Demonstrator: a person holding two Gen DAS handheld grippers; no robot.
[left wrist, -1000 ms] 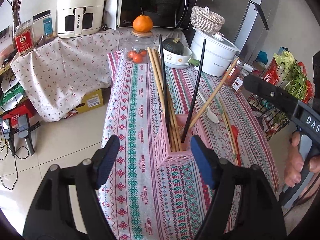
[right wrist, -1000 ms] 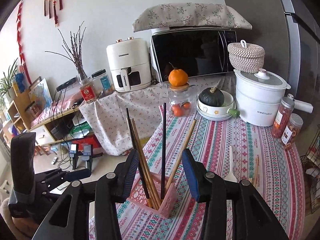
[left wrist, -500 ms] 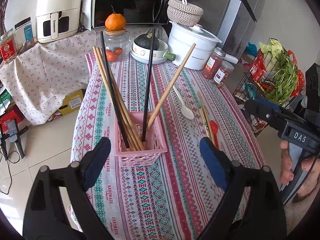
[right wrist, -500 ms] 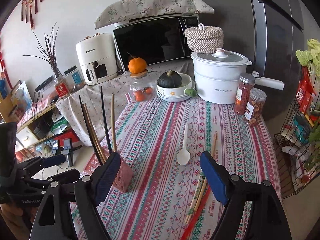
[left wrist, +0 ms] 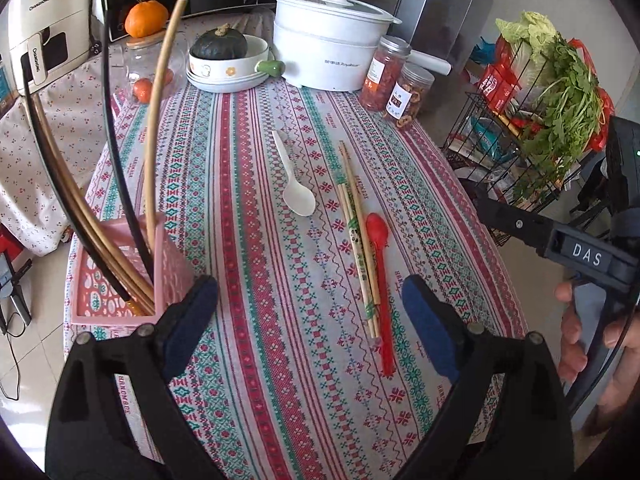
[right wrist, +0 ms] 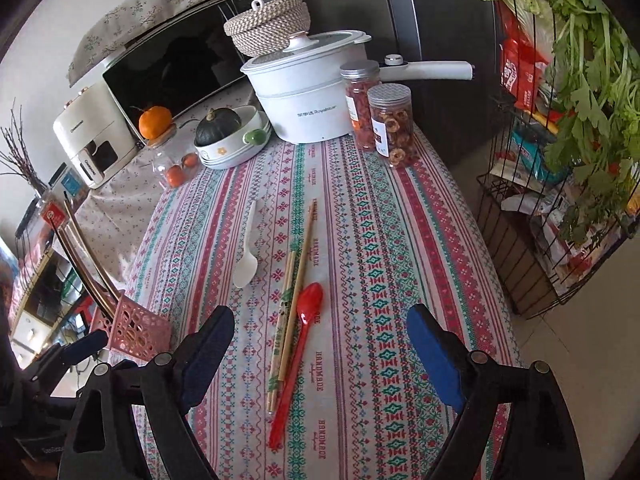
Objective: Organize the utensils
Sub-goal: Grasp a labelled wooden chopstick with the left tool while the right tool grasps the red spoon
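A pink basket (left wrist: 92,292) at the table's left edge holds several long chopsticks (left wrist: 150,152), black and wooden. On the striped cloth lie a white spoon (left wrist: 298,200), bamboo chopsticks (left wrist: 358,240) and a red spoon (left wrist: 380,272) side by side. My left gripper (left wrist: 308,292) hangs open above the cloth between basket and red spoon, holding nothing. My right gripper (right wrist: 320,316) hovers over the red spoon (right wrist: 304,328) and bamboo chopsticks (right wrist: 290,308), with the white spoon (right wrist: 246,268) just beyond. Its jaws are opening with nothing gripped. The basket (right wrist: 136,328) sits to its left.
At the table's far end stand a white pot (left wrist: 332,52), two snack jars (left wrist: 404,92), a bowl with a squash (left wrist: 228,64) and a glass jar topped by an orange (left wrist: 146,20). A wire rack of greens (left wrist: 540,120) stands off the right edge.
Both grippers swung right, away from the pink basket and toward the loose spoons and chopsticks. Both jaws spread wider; the right one was narrow around the basket's chopsticks before.
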